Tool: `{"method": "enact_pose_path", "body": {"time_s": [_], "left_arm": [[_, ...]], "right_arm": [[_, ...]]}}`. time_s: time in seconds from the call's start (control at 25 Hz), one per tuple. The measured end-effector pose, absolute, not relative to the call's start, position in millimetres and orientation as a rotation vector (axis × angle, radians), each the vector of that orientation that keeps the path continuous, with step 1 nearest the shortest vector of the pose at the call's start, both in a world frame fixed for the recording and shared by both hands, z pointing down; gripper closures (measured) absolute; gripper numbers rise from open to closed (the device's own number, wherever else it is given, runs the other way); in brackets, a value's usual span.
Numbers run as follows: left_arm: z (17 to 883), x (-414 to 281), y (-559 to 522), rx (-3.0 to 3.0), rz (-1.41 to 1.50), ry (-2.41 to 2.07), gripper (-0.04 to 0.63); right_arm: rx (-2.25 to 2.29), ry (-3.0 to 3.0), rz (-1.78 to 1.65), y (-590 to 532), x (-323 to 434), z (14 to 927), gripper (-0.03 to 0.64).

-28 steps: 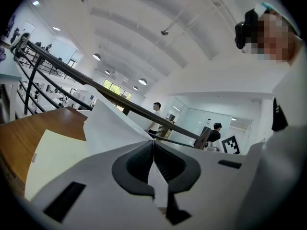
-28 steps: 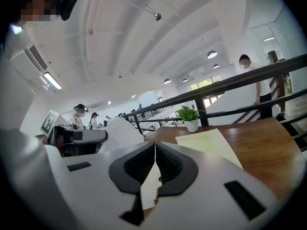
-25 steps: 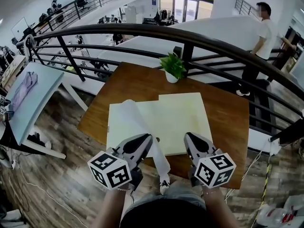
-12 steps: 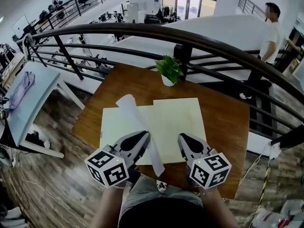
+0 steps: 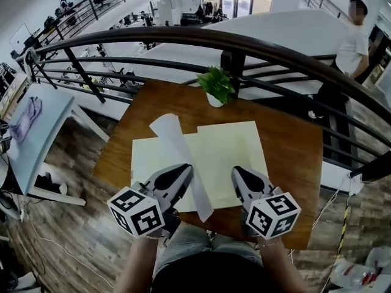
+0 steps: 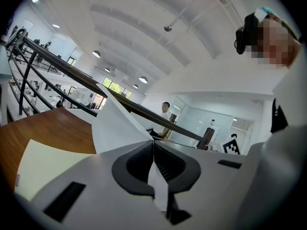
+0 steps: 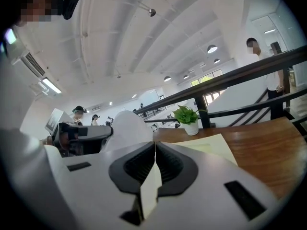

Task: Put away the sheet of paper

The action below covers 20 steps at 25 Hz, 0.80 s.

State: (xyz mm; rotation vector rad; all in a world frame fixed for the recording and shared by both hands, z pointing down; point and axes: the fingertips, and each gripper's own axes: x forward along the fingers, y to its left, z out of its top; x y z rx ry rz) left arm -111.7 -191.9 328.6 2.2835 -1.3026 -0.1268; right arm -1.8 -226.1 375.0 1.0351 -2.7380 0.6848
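Observation:
A white sheet of paper [image 5: 178, 154] curls up in a long roll over the wooden table [image 5: 290, 151]. My left gripper [image 5: 181, 171] is shut on its near edge, and in the left gripper view the white sheet of paper [image 6: 120, 128] rises from the shut left gripper [image 6: 153, 145]. Under it lie cream sheets [image 5: 229, 148], like an opened folder. My right gripper [image 5: 239, 173] is shut on the near edge of the right cream sheet. In the right gripper view a strip of that cream sheet [image 7: 211, 145] runs through the shut right gripper [image 7: 155, 145].
A small potted plant [image 5: 215, 87] stands at the table's far edge, right behind a dark metal railing [image 5: 244, 44]. Beyond the railing a person [image 5: 351, 47] stands at the right. A grey table [image 5: 30, 133] is on the left over wood flooring.
Both grippers have shifted a little near the table's front edge, still shut on their sheets. The white sheet stays curled.

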Motion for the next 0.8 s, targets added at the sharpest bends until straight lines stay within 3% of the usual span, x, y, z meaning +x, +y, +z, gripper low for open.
{"method": "enact_pose_path", "body": {"time_s": [0.36,0.8], "left_arm": [[327,-129,-205,2.297,-0.129,-1.243,0.577],[387,-171,-216,2.111,-0.139,-1.195,0.577]], "right_arm": [[1.104,-2.711,0.713,-232,-13,376,0.589],[1.165,-2.628,0.764,-233,-17,393,0.589]]}}
